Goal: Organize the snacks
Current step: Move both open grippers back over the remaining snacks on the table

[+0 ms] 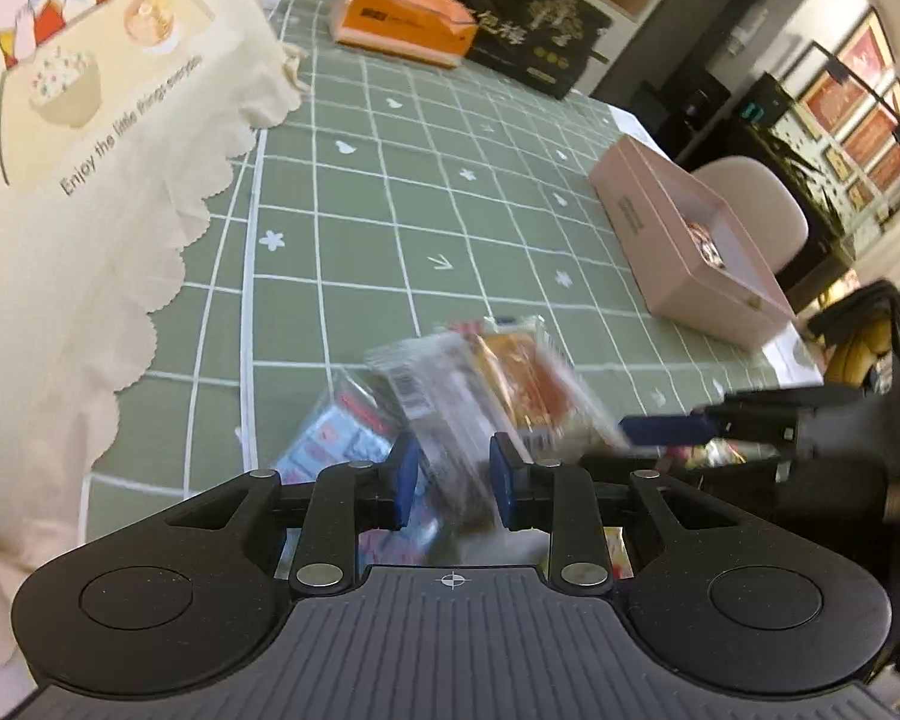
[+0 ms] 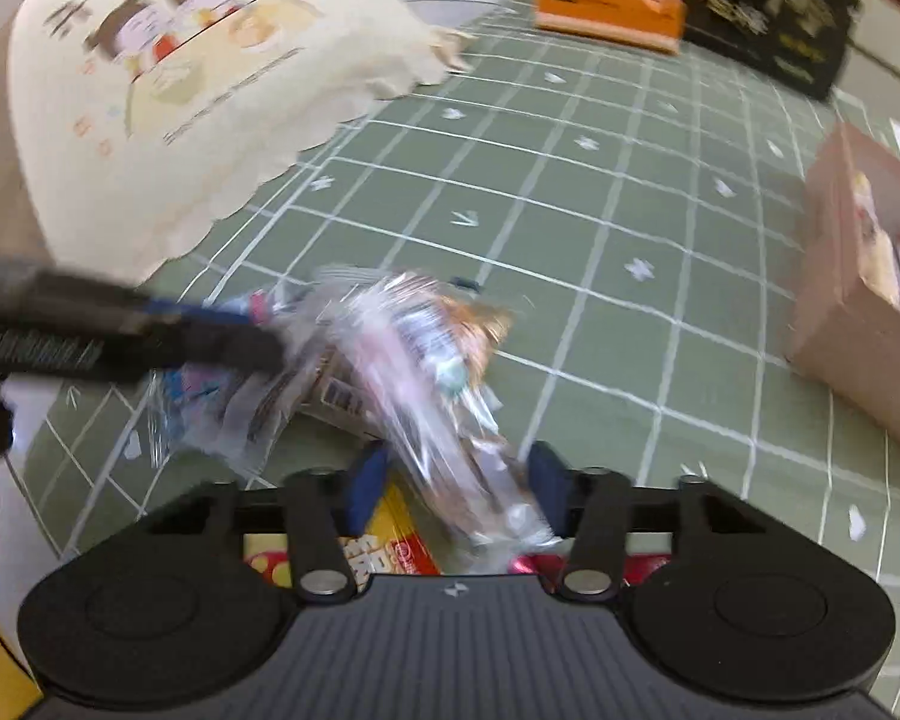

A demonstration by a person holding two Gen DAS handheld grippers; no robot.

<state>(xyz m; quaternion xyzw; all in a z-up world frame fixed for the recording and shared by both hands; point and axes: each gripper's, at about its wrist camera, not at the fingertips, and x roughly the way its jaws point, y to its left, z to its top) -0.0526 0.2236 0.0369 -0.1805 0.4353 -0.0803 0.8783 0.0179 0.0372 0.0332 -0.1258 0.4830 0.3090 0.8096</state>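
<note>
Left gripper [image 1: 453, 483]: jaws narrowed around clear snack packet [image 1: 480, 396] (blurred); right gripper [image 2: 459, 489] likewise, contact uncertain. Step: lifting. Next, probably: carry to pink box [image 1: 684, 240].

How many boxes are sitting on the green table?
3: an open pink cardboard box at the right edge, a closed orange box at the far end, and a flat black box beside it. More may be hidden.

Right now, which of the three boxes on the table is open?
The pink cardboard box at the right edge: lidless, snacks visible inside. The orange box and black box are closed.
</note>
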